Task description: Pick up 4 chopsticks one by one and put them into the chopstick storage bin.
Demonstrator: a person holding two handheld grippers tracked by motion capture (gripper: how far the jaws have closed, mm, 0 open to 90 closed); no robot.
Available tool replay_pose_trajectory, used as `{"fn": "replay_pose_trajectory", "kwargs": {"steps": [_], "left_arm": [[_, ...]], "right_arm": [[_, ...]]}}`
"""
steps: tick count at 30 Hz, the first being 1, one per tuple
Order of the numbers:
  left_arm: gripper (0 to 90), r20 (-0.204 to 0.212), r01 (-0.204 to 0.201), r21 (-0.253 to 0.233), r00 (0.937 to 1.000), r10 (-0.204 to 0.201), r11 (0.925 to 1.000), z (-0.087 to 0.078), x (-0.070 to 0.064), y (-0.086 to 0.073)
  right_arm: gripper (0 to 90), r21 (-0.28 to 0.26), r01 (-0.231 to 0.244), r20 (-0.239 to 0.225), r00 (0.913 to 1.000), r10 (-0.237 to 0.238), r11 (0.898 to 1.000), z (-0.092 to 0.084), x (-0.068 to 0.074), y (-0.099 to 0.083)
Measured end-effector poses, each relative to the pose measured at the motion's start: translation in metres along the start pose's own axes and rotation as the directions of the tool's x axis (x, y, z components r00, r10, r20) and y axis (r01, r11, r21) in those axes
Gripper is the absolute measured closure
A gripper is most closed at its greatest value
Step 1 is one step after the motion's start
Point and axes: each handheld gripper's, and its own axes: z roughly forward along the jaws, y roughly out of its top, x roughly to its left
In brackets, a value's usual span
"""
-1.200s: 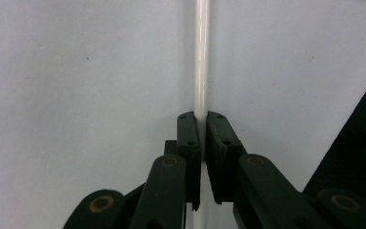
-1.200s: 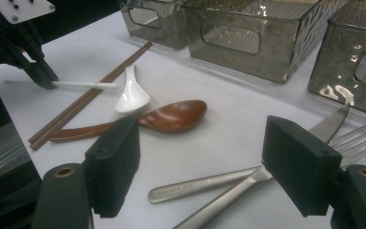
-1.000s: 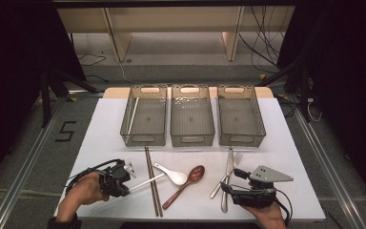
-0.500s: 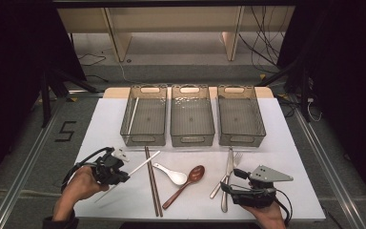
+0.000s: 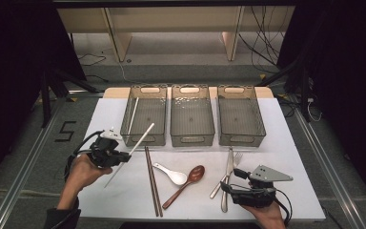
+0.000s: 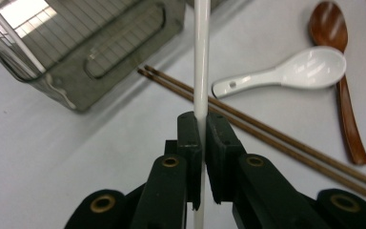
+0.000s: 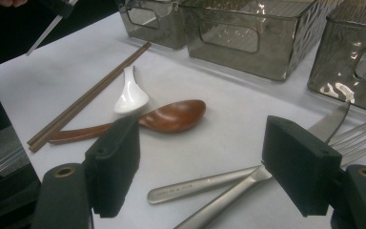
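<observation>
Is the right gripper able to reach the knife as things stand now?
Probably yes: the right gripper is open, and the knife lies just ahead between its jaws, beside the fork, with nothing covering it.

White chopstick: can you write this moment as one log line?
left claw: shut on white chopstick | chopstick: lifted toward left bin | right claw: open over knife

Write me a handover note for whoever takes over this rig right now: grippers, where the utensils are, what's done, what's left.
Left gripper: shut on a white chopstick, lifted near the left bin.
Right gripper: open, low over the knife and fork.
Done, it seems: one white chopstick already lies in the left bin.
Left: middle bin and right bin look empty. On the table remain the brown chopsticks, white spoon, wooden spoon, knife and fork. Likely next: drop the held chopstick beside its mate.
</observation>
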Motion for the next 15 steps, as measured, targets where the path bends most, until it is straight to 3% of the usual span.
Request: {"fn": "replay_pose_trajectory", "kwargs": {"steps": [5,15], "left_arm": [[84.9,-0.009,0.023,-0.015,0.9997,-0.023,0.9996,0.004,0.011,0.016],[84.8,-0.04,0.061,-0.101,0.9971,-0.065,0.9931,0.001,0.03,0.051]], "right_arm": [[29.7,0.002,-0.003,-0.002,1.0,0.003,1.0,0.001,0.0,0.0],[29.8,0.001,-0.01,-0.003,0.9999,0.01,1.0,0.001,0.0,0.0]]}}
